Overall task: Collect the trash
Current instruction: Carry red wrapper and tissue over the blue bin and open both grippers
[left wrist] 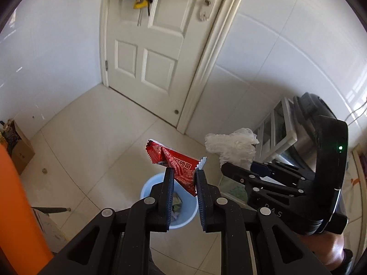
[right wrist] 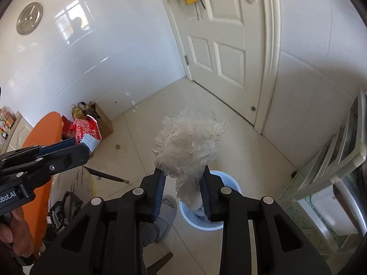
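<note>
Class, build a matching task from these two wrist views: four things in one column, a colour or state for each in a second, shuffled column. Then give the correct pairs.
Things:
1. snack wrapper
2. crumpled plastic
3. bin
4. door

Descriptions:
A. light blue, on the floor
B. red, in the left tool
C. closed, white
D. clear, in the right tool

Pairs: 1-B, 2-D, 3-A, 4-C

glossy red foil wrapper (left wrist: 176, 162), crinkly clear plastic wad (right wrist: 188, 142), glossy wall tiles (right wrist: 91, 64).
</note>
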The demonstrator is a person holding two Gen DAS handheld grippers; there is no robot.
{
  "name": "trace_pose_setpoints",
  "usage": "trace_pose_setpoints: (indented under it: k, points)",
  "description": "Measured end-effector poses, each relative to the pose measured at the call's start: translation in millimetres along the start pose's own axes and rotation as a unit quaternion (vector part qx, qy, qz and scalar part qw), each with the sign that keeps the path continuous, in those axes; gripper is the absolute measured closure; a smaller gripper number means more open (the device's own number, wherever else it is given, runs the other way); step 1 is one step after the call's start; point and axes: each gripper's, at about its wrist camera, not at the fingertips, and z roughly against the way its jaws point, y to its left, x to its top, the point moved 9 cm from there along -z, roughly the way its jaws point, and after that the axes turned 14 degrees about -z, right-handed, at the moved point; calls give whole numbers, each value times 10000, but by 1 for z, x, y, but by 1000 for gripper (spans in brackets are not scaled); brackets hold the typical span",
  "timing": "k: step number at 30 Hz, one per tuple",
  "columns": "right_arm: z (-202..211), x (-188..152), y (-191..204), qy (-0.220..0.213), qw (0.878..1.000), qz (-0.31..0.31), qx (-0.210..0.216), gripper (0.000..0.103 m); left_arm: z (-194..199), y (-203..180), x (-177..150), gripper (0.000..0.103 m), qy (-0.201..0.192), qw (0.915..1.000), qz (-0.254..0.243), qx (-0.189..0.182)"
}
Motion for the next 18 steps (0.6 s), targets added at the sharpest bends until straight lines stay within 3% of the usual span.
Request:
trace_pose_setpoints:
  k: [1,4,8,12,13,14,15,16,18]
  points:
    - [-15,-3,-10,120,9999,-81,-65,74,-18,0,2,88,165,9999,-8,-21]
    - [-52,-10,-35,462,9983,-306,-182,74,-95,8,50,88,616,9979,64,-209]
    - [-96,-17,-62,836,9944,-572,-317,72,-159,21,61,84,1180,9915,322,-438]
    - [-127,-18,-83,1101,9903,-775,-350,70,-220,35,72,79,1730,9842,219,-305]
    - [-133,-18,-85,1181,9891,-799,-375,61,-230,36,73,76,1831,9823,213,-327]
    - [-137,-19,-88,1216,9885,-816,-388,53,-238,39,74,67,1922,9807,206,-301]
    - [-141,-17,-91,1220,9882,-838,-388,36,-245,42,78,51,1959,9801,202,-242]
    - [-141,-18,-91,1209,9880,-869,-418,23,-247,46,81,46,1949,9804,230,-161]
    - [-142,-18,-95,1204,9875,-906,-468,14,-244,54,81,28,1913,9810,301,-65]
